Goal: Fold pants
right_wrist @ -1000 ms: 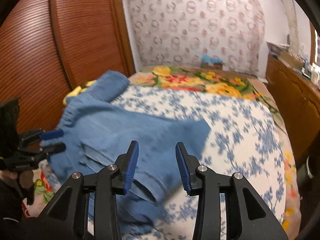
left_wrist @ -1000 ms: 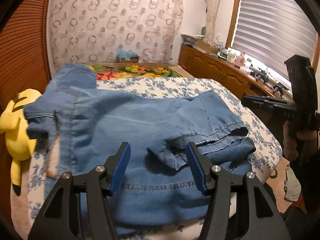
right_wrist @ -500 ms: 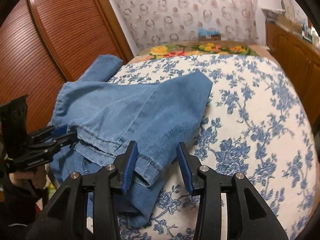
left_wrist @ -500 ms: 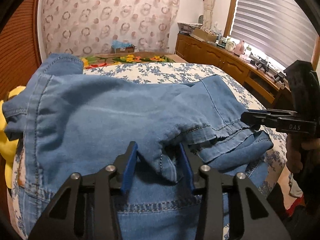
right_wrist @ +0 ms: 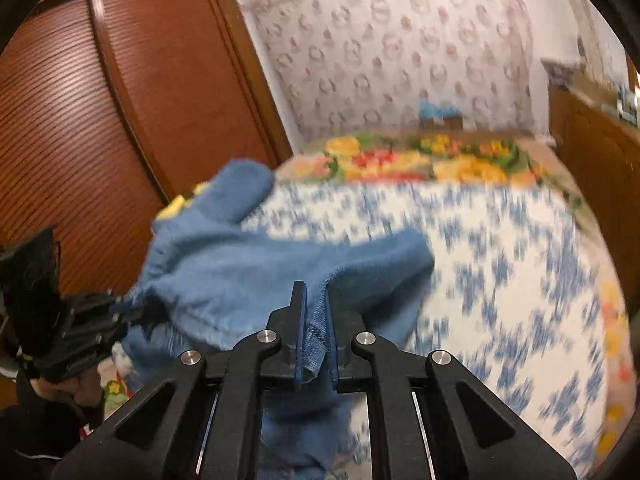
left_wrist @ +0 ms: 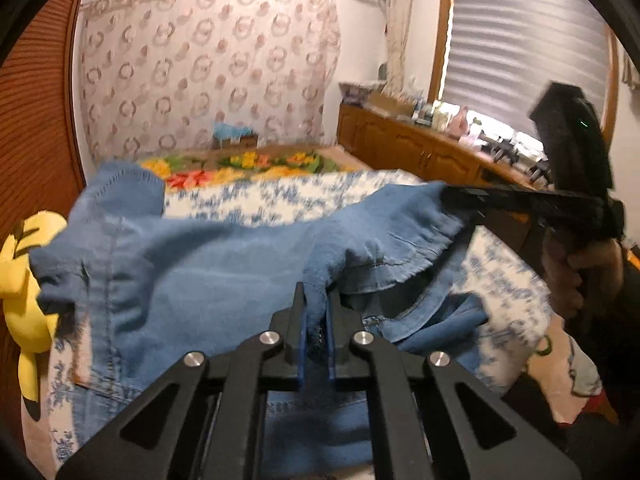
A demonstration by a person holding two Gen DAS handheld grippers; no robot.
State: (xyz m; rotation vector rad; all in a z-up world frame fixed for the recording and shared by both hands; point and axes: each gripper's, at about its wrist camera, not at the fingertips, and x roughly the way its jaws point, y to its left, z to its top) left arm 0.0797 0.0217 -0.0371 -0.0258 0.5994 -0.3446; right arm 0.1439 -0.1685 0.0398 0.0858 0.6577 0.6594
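Blue denim pants (left_wrist: pixel 208 272) lie on the bed, their near layer lifted off it. My left gripper (left_wrist: pixel 316 312) is shut on a pinch of the pants' near edge. My right gripper (right_wrist: pixel 314 308) is shut on the hem (right_wrist: pixel 316 332) of the same pants (right_wrist: pixel 256 264). In the left wrist view the right gripper (left_wrist: pixel 460 196) holds the cloth's right corner, stretched between the two. In the right wrist view the left gripper (right_wrist: pixel 120 308) shows at far left, gripping the cloth. Both views are motion-blurred.
The bed has a blue-flowered white cover (right_wrist: pixel 500 248) and a bright floral blanket (right_wrist: pixel 420 160) at its far end. A yellow plush toy (left_wrist: pixel 24 280) sits at the bed's left edge. A wooden wardrobe (right_wrist: pixel 100 120) stands left; a wooden cabinet (left_wrist: pixel 420 152) runs along the right.
Both grippers have shut on the pants' near edge and lifted it off the bed. The cloth now hangs stretched between them.
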